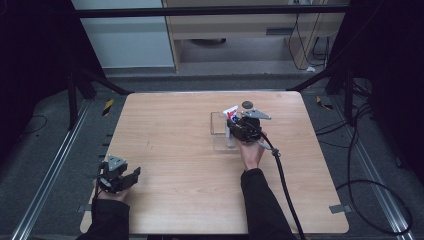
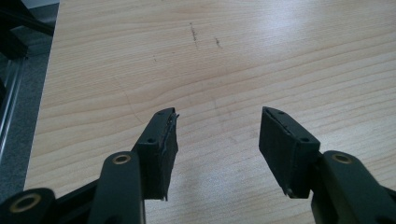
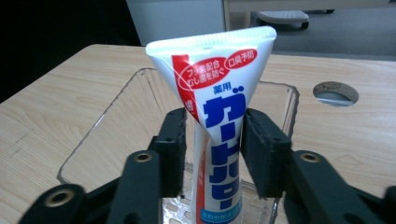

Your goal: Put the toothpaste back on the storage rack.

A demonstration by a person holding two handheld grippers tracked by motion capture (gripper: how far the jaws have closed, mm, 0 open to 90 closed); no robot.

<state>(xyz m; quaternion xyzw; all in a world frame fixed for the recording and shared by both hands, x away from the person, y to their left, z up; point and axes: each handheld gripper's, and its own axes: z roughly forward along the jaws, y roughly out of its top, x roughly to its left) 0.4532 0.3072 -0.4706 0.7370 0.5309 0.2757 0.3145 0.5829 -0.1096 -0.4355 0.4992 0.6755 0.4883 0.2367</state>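
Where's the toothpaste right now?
The toothpaste tube stands upright in the clear tray, between the right gripper jaws, right of the table's middle in the high view.

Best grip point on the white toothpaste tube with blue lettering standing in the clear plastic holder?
Grip the white toothpaste tube mid-body, below the wide crimped end, coming in level from the person's side as the right gripper does. It stands cap-down in the clear plastic holder, so the narrower round section sits between the jaws.

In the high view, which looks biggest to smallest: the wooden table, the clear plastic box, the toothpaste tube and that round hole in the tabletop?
1. Wooden table, by far the largest.
2. Clear plastic box.
3. Toothpaste tube, though the right gripper hides most of it.
4. Round hole, about as big as the tube's visible part, so the last two places are unsure.
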